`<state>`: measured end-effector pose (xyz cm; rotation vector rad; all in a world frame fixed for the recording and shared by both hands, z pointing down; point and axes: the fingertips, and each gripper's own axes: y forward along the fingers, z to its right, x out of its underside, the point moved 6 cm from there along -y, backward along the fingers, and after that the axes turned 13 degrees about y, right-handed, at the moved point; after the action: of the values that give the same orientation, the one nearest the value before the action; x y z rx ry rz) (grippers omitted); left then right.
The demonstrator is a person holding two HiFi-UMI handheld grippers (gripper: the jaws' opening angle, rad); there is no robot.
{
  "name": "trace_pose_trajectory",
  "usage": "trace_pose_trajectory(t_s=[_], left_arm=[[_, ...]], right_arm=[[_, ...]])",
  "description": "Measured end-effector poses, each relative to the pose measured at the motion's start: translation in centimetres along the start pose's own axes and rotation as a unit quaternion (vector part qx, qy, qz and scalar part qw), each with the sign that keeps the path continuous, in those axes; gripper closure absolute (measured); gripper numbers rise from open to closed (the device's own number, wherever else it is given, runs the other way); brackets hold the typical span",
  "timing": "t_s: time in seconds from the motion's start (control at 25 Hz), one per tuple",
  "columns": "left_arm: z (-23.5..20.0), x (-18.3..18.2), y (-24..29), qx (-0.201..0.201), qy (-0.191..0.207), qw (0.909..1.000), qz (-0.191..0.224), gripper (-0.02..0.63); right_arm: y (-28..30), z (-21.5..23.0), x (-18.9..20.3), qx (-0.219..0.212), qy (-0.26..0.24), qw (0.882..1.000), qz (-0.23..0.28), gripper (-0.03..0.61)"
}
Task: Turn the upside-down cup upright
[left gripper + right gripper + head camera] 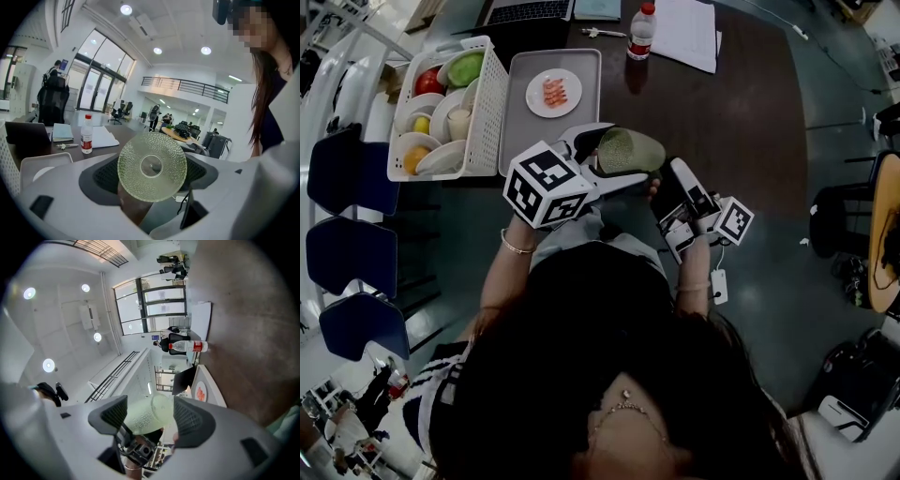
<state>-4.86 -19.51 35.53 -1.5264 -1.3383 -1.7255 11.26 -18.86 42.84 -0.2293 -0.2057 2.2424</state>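
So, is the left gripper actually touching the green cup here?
Touching. In the left gripper view, the left gripper has its two pads pressed against opposite sides of the green cup, whose base faces the camera.

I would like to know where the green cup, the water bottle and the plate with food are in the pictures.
cup (628, 150), head view, on its dotted green side wall.
water bottle (640, 36), head view, on its body below the red cap.
plate (534, 97), head view, on its bare white left part.
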Motion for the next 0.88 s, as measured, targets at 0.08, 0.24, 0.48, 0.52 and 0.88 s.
trace_pose_trajectory(t_s=[0.08, 0.24, 0.48, 0.52, 0.88], left_arm=[[-0.1, 0.4, 0.6, -0.006, 0.011, 0.9998, -0.018, 0.212], [-0.2, 1.5, 2.0, -0.013, 0.038, 0.9971, -0.065, 0.212], [-0.2, 3.2, 4.4, -0.013, 0.083, 0.9877, -0.132, 0.212], [-0.3, 3.7, 4.8, -0.015, 0.096, 0.9842, -0.148, 0.212], [-0.2, 7.4, 7.7, -0.004, 0.164, 0.9550, -0.247, 0.212]], right_arm=[[-0.6, 0.0, -0.6, 0.018, -0.019, 1.000, 0.015, 0.259], [-1.5, -0.2, -1.1, 0.040, -0.046, 0.998, 0.027, 0.259], [-2.2, -0.7, -1.3, 0.042, -0.054, 0.997, 0.034, 0.259], [-2.4, -0.7, -1.2, 0.042, -0.054, 0.997, 0.034, 0.259], [-3.2, -1.0, -0.8, 0.044, -0.057, 0.997, 0.040, 0.259]])
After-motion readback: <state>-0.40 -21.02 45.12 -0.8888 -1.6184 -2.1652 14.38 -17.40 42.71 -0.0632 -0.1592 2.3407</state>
